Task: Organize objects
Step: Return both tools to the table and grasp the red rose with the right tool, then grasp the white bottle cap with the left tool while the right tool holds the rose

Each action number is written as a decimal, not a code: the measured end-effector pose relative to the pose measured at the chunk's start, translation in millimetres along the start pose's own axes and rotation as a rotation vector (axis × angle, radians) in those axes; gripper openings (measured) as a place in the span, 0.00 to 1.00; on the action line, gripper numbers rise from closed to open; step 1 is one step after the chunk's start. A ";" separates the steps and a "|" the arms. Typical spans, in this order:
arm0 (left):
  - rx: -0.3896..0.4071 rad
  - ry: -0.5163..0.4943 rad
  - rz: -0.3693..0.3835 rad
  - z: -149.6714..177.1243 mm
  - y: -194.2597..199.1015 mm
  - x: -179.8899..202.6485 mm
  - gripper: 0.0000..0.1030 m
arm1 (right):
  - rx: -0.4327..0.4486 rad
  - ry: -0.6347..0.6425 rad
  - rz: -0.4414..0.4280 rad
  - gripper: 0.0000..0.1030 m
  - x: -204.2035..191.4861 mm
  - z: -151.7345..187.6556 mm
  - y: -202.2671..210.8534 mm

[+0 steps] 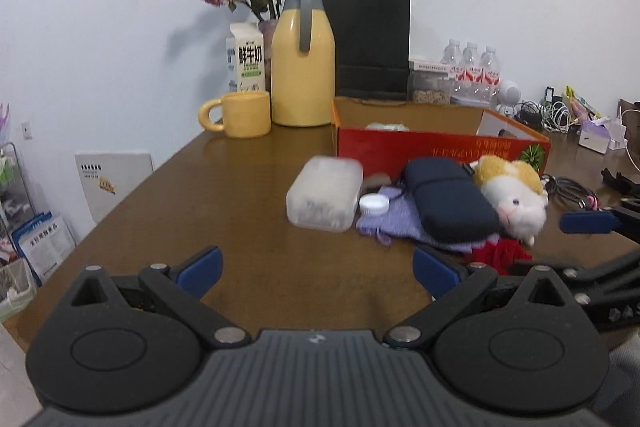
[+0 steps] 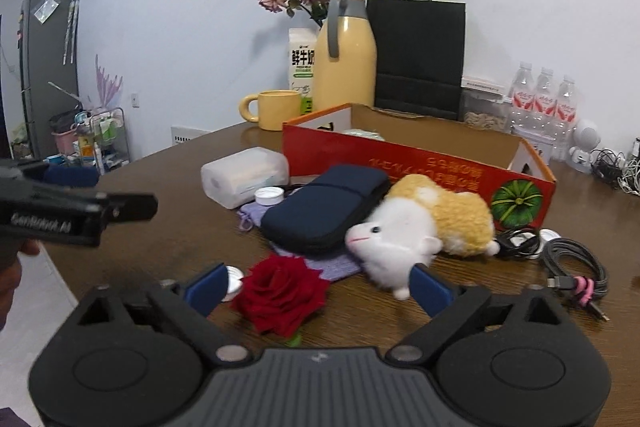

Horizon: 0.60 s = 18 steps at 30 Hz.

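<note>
Left gripper (image 1: 318,273): fingers spread wide, nothing between them, hovering over bare brown table (image 1: 240,211) short of the clutter.

Right gripper (image 2: 318,289): also wide, holding nothing. The red rose (image 2: 282,293) lies on the table between its fingers. The right blue pad (image 2: 432,289) sits just beside the plush hamster (image 2: 416,227), contact unclear.

Clutter sits in front of the red cardboard box (image 2: 416,163), which is open-topped with something pale inside:
- frosted plastic box (image 1: 325,197) at the left
- small white cap (image 1: 374,205) just beside it, on a purple knit cloth (image 1: 400,219)
- navy zip case (image 1: 448,203) on the cloth, touching the hamster
- coiled black cable (image 2: 576,267) right of the hamster

Behind, at the wall: yellow mug (image 1: 240,114), yellow thermos jug (image 1: 303,57), milk carton (image 1: 246,57), black paper bag (image 1: 370,43).
</note>
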State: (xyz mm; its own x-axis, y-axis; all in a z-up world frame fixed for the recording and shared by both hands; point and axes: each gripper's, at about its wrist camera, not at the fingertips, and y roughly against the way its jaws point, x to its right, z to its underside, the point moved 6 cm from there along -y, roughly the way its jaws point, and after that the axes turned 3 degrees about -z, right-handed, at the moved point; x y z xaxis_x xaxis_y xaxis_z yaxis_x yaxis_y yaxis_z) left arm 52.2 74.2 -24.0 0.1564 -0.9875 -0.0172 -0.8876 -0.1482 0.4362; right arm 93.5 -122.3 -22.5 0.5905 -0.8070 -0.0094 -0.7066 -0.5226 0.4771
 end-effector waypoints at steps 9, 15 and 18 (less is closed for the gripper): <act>-0.024 0.013 0.024 8.5 -0.1 -1.7 1.00 | -0.039 -0.051 -0.019 0.48 -6.2 7.1 -24.6; -0.039 0.005 0.040 9.1 -5.8 6.6 1.00 | -0.020 -0.048 -0.057 0.31 -8.5 8.3 -21.2; -0.045 -0.001 0.050 8.1 -9.0 13.5 1.00 | -0.005 -0.051 -0.061 0.30 -6.1 7.2 -17.7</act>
State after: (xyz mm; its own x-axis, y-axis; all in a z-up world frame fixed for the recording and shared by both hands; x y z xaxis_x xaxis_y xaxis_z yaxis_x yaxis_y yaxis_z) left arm 58.8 61.8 -35.4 0.1120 -0.9937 0.0042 -0.8740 -0.0965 0.4763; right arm 99.6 -110.1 -37.2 0.6118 -0.7866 -0.0836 -0.6678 -0.5702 0.4784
